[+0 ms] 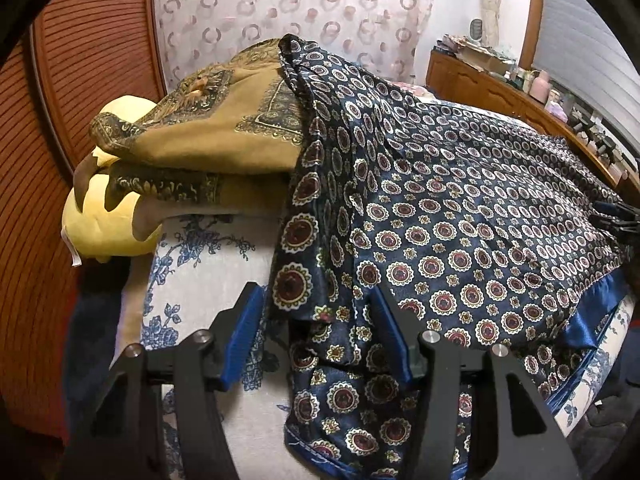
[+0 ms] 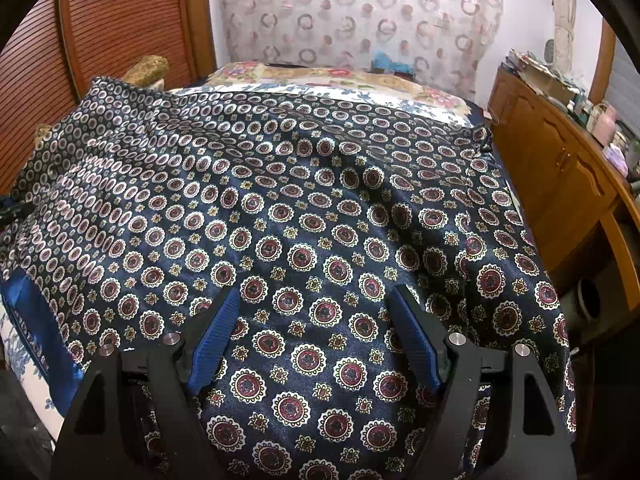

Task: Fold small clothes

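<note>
A navy garment with red-and-white medallions [image 1: 460, 208] lies spread over the bed, its left end heaped up. In the left wrist view my left gripper [image 1: 316, 296] is open at the garment's near left edge, with hanging folds between the blue pads [image 1: 248, 332]. In the right wrist view the same garment [image 2: 300, 200] covers most of the bed. My right gripper [image 2: 314, 296] is open just above the cloth near its front right part, holding nothing. The other gripper's tip shows at the far left [image 2: 12, 210].
A mustard patterned cloth [image 1: 212, 128] lies folded on a yellow pillow [image 1: 108, 220] at the left. The bed sheet [image 1: 208, 272] is white with blue flowers. A wooden cabinet [image 2: 560, 168] with clutter runs along the right. A ribbed wooden panel [image 1: 80, 80] stands at the left.
</note>
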Motion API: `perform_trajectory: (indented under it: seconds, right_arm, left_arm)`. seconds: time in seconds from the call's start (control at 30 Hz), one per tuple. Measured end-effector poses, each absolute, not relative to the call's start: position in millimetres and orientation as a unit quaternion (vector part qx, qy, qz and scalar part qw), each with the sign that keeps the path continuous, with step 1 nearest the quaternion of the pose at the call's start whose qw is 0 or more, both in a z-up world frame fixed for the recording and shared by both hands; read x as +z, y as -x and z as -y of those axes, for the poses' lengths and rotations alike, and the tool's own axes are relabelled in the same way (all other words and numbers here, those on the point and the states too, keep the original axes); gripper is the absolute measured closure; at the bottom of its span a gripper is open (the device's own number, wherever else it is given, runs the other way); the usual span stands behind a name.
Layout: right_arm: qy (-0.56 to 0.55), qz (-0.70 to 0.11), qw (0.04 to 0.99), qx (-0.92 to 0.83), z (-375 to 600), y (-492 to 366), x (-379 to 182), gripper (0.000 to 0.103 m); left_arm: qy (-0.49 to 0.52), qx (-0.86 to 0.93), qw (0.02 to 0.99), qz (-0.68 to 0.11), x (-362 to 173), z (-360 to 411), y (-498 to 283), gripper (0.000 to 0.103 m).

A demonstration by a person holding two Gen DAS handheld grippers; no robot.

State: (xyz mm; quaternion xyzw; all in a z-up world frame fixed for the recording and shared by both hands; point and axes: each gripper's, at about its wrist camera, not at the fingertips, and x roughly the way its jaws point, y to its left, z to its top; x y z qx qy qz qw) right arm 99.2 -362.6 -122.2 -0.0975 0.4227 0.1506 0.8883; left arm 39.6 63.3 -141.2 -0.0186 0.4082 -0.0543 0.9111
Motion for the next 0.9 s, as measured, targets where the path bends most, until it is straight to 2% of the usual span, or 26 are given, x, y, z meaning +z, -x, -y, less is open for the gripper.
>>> perform_trajectory:
  seconds: [0.17, 0.23, 0.33, 0.87, 0.9]
  right_arm:
    - [0.097, -0.423, 0.888, 0.151, 362.5, -99.1, -122.2, 0.024]
    - [0.097, -0.423, 0.888, 0.150, 362.7, -99.1, -122.3, 0.024]
    - [0.097, -0.423, 0.889, 0.150, 362.8, -99.2, -122.1, 0.024]
    - [0.096, -0.423, 0.888, 0.150, 362.5, -99.1, -122.0, 0.024]
    - [0.096, -0.423, 0.888, 0.151, 362.7, -99.3, -122.0, 0.024]
  left_arm:
    - [0.034, -0.063, 0.911, -0.406, -140.3, -66.3, -36.1, 0.050]
    - [0.043, -0.073, 0.910, -0.405, -139.2, -67.7, -33.4, 0.064]
    - [0.055, -0.086, 0.908, -0.407, -137.7, -69.8, -28.5, 0.073]
    - [0.079, -0.083, 0.908, -0.403, -139.1, -77.4, -20.0, 0.075]
    - [0.077, -0.085, 0.908, -0.402, -139.5, -76.1, -20.2, 0.084]
